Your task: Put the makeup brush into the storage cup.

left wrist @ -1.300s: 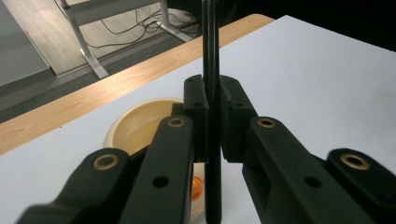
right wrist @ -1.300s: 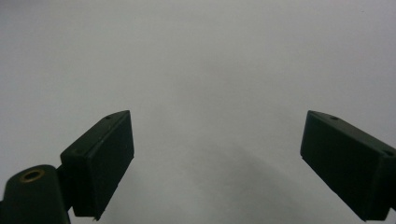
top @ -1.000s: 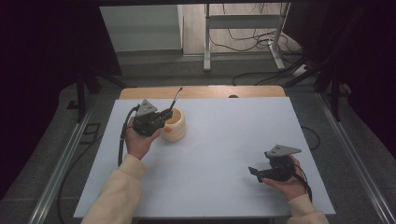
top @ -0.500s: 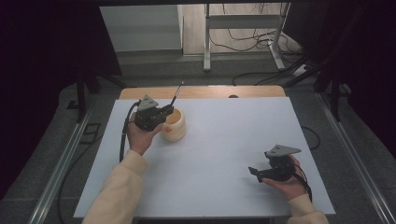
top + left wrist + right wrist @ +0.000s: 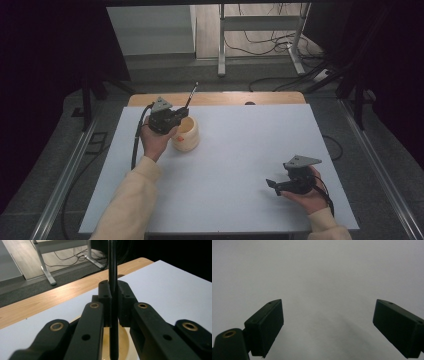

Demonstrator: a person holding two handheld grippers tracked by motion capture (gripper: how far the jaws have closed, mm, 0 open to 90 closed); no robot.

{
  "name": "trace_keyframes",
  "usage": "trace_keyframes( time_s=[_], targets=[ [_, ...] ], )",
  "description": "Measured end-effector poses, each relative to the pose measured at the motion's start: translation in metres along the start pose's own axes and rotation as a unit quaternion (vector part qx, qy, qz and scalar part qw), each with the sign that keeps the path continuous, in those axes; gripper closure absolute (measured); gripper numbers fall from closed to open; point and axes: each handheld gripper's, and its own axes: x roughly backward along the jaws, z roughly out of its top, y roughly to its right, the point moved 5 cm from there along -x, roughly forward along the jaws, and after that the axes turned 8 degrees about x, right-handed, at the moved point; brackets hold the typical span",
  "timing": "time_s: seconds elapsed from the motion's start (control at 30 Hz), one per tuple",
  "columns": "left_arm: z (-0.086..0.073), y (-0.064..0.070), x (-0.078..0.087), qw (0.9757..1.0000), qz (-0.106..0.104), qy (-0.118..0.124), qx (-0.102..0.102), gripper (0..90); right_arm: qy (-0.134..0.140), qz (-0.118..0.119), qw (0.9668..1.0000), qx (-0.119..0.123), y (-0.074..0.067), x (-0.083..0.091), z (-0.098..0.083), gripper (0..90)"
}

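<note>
Right now, the table (image 5: 240,150) bears a cream cup (image 5: 187,136) just under the left tongs (image 5: 179,118), which pinch a thin black rod (image 5: 112,290) whose lower end hangs inside it. Best to lift the rod straight and slow, clear of the rim. The right tongs (image 5: 272,184) gape empty, well apart.

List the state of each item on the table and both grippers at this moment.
Left gripper: shut on the black rod, above the cup.
Black rod: upright, lower end inside the cup.
Cup: upright on the table.
Right gripper: open, nothing between its pads.
</note>
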Motion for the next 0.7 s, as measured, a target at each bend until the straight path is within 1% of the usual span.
trace_keyframes(
  time_s=[0.1,0.23,0.33,0.53,0.7],
  targets=[
    [-0.003,-0.003,-0.005,1.0,-0.001,-0.002,0.005,83.1,-0.001,0.0,1.0,0.002,0.0,0.0,0.0,9.5],
    [-0.004,-0.004,-0.009,1.0,-0.003,-0.001,0.009,83.1,-0.001,-0.001,1.0,0.001,0.001,0.0,0.0,9.5],
    [-0.005,-0.006,-0.012,0.9999,-0.002,-0.002,0.01,83.1,-0.002,-0.001,1.0,0.002,0.0,0.0,-0.001,9.4],
    [-0.008,-0.011,-0.019,0.9998,0.0,-0.005,0.021,83.1,-0.003,0.0,1.0,0.004,0.0,-0.001,-0.001,9.5],
    [-0.011,-0.012,-0.024,0.9996,-0.006,-0.006,0.027,83.1,-0.004,0.0,1.0,0.004,0.0,-0.001,-0.001,9.5]
  ],
)
